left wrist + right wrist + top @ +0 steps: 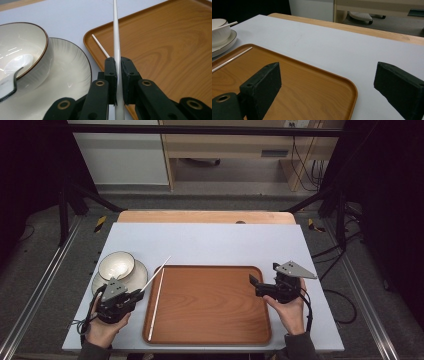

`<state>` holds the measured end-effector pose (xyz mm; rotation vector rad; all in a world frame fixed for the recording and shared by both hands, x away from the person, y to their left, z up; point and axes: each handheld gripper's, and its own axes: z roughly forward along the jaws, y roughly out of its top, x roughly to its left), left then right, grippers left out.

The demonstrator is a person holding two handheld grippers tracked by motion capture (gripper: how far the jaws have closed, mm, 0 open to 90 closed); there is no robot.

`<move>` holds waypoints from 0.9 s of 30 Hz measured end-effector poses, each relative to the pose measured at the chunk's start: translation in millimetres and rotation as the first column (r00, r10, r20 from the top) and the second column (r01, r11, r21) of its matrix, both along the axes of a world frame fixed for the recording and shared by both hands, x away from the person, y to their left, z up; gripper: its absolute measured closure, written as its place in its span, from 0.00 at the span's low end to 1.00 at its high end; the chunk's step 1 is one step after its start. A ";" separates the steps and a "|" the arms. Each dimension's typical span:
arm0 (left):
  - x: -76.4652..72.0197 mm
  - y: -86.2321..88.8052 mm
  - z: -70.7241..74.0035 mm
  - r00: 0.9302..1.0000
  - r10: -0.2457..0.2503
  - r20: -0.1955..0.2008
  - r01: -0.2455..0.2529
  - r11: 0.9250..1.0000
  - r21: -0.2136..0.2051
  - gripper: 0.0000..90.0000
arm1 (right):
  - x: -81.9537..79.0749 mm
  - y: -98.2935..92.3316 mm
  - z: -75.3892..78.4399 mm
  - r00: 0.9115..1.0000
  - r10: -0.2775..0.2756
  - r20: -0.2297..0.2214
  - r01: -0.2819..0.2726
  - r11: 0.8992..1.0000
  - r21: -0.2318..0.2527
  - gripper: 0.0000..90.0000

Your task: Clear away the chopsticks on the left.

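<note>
At the near left of the tabletop (210, 240), the left gripper (134, 296) is clamped on a white chopstick (156, 274); the left gripper view shows its jaws pressed tight against the stick's shaft, which slants up and away toward the far right, over the left rim of the wooden tray (210, 320). A second white chopstick (157, 301) already lies inside the tray, along its left edge. Left of the tray, a white bowl (116, 265) rimmed in brown sits on a white plate (139, 274), and the left gripper view shows a spoon (12, 75) resting in the bowl. The right gripper (256, 286) hovers over the tray's right edge, jaws spread wide and holding nothing. Judging by the layout, the work is partway along: one chopstick is placed and the other is in hand but not yet set down. The bowl, plate and spoon remain outside the tray.
</note>
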<state>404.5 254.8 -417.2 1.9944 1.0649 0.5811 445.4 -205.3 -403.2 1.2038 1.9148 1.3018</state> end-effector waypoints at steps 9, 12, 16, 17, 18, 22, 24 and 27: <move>-2.6 -17.7 4.3 0.999 0.031 0.014 -0.031 0.999 -0.017 0.93 | 0.0 -0.4 0.4 1.000 -0.003 0.004 0.003 1.000 0.002 0.09; -0.5 -24.3 8.0 0.998 0.054 0.019 -0.054 0.998 -0.024 0.93 | -0.1 0.5 0.6 1.000 -0.003 0.001 0.003 1.000 0.002 0.09; 1.7 -31.5 12.6 0.997 0.072 0.017 -0.071 0.996 -0.048 0.93 | -0.5 0.6 1.3 1.000 -0.003 0.005 0.003 1.000 0.004 0.09; 2.0 -33.4 13.4 0.997 0.074 0.018 -0.073 0.996 -0.045 0.93 | -0.8 0.2 1.7 1.000 -0.003 0.005 0.002 1.000 0.006 0.08; 2.3 -35.8 14.3 0.997 0.081 0.013 -0.080 0.996 -0.042 0.93 | -1.0 -0.3 2.0 1.000 -0.002 0.005 0.002 1.000 0.010 0.09; 4.1 -40.0 14.4 0.994 0.111 0.008 -0.111 0.993 -0.048 0.93 | -1.4 -1.1 2.6 1.000 -0.005 0.006 0.005 1.000 0.011 0.09; 4.3 -40.6 14.1 0.992 0.129 -0.001 -0.129 0.990 -0.062 0.93 | -1.4 -1.0 2.8 1.000 -0.005 0.008 0.005 1.000 0.012 0.09; 3.8 -43.2 14.0 0.989 0.145 0.006 -0.144 0.989 -0.041 0.93 | -1.3 -1.4 3.0 1.000 -0.005 0.008 0.005 1.000 0.012 0.09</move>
